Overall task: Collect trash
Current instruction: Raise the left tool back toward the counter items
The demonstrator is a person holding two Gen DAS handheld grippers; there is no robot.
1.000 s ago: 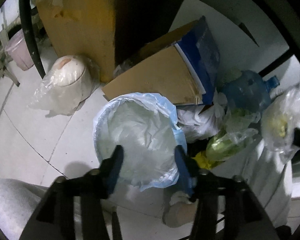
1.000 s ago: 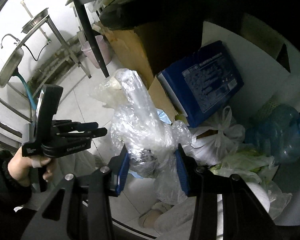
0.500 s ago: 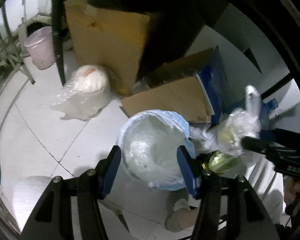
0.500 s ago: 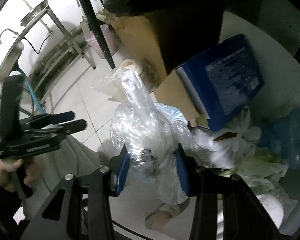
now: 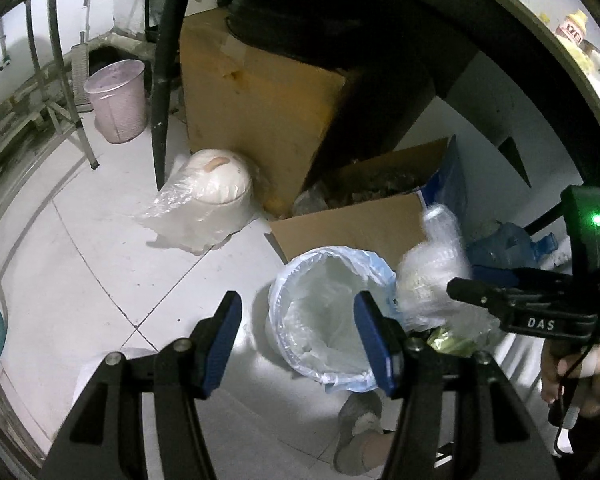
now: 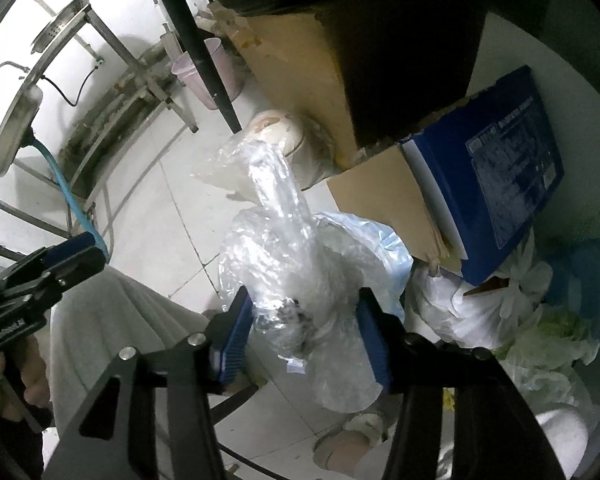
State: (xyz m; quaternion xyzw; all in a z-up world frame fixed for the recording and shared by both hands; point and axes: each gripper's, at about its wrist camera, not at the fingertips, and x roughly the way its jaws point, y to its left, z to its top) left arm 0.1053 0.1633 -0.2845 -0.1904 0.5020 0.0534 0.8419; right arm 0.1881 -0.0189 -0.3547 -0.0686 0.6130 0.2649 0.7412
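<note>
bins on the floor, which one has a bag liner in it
The round bin just ahead of the left hand-held gripper: a pale blue liner is folded over its rim. The pink bin farther back by the metal legs shows no liner.

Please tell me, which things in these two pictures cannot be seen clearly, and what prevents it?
- Contents of the clear plastic bag: right wrist view, crumpled film and glare; left wrist view, motion blur.
- Bottom of the lined bin: left wrist view, liner folds; right wrist view, the bag covers it.
- Print on the blue box: right wrist view, too small.
</note>
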